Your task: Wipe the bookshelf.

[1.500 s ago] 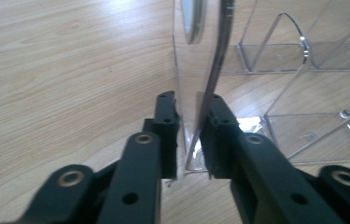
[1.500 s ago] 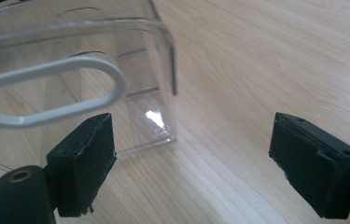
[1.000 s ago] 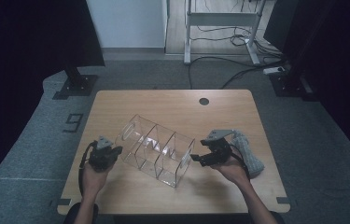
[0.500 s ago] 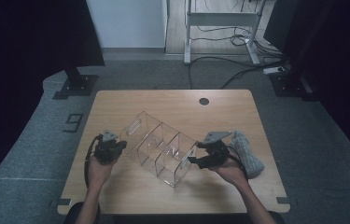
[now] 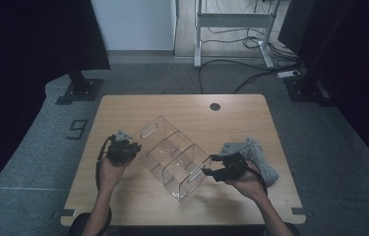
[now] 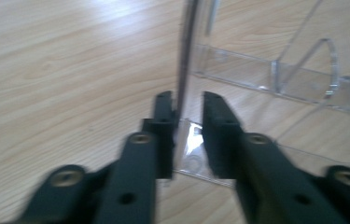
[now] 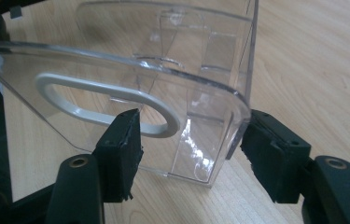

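Lying slantwise mid-table (image 5: 123, 204), the clear organizer (image 5: 172, 156) sat between both grippers; the left gripper (image 6: 189, 126), its jaws just opening, straddled one wall edge loosely, while the right gripper (image 7: 189, 149), closing, bracketed the handle end, apparently not yet pressing

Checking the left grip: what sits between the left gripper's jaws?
A clear organizer's thin wall, edge-on in the left gripper view, beside one jaw of the just-opening left gripper.
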`<action>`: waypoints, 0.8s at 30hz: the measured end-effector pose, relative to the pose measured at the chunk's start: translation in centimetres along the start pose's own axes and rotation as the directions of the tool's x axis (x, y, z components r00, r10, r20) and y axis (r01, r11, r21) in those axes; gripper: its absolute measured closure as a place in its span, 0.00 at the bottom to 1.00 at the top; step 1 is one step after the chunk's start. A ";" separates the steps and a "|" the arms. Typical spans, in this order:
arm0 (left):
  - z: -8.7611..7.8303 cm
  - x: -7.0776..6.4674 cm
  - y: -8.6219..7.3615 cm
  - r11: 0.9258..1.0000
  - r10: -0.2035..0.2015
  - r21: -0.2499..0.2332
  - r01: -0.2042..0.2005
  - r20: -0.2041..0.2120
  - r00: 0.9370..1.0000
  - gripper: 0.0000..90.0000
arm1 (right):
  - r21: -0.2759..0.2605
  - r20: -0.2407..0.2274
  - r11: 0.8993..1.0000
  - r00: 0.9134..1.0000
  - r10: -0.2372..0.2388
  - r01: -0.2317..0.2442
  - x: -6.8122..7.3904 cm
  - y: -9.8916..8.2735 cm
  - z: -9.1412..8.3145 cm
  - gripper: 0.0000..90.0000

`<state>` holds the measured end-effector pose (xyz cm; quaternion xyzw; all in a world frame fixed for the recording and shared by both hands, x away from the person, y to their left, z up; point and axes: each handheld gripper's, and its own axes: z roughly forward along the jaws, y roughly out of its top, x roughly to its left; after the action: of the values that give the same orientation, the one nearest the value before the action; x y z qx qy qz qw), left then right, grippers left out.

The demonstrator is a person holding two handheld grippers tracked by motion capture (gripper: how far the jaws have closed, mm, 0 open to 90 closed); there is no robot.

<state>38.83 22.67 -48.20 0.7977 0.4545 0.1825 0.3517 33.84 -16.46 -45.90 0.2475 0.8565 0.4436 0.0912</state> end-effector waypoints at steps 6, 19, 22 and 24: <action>-1.1 -0.9 -1.1 1.000 0.010 -0.001 -0.010 -0.015 1.000 0.56 | -0.040 0.002 0.999 1.000 0.006 -0.006 0.1 0.2 -1.0 0.46; -3.7 -2.0 -3.5 0.999 0.023 -0.026 -0.022 0.013 1.000 0.49 | -0.021 -0.048 0.999 0.998 -0.034 0.033 1.4 0.8 -0.5 0.54; -4.0 -2.2 -3.8 0.999 0.023 -0.034 -0.022 0.018 1.000 0.48 | -0.030 -0.052 0.998 0.997 -0.055 0.054 1.6 1.2 -0.6 0.53; -4.2 -2.2 -4.0 0.999 0.024 -0.040 -0.023 0.019 1.000 0.47 | -0.032 -0.061 0.998 0.996 -0.062 0.060 1.7 1.5 -0.7 0.52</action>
<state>32.78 23.76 -48.15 0.7976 0.4380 0.1879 0.3698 32.63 -15.42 -44.19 0.2062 0.8592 0.4611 0.0819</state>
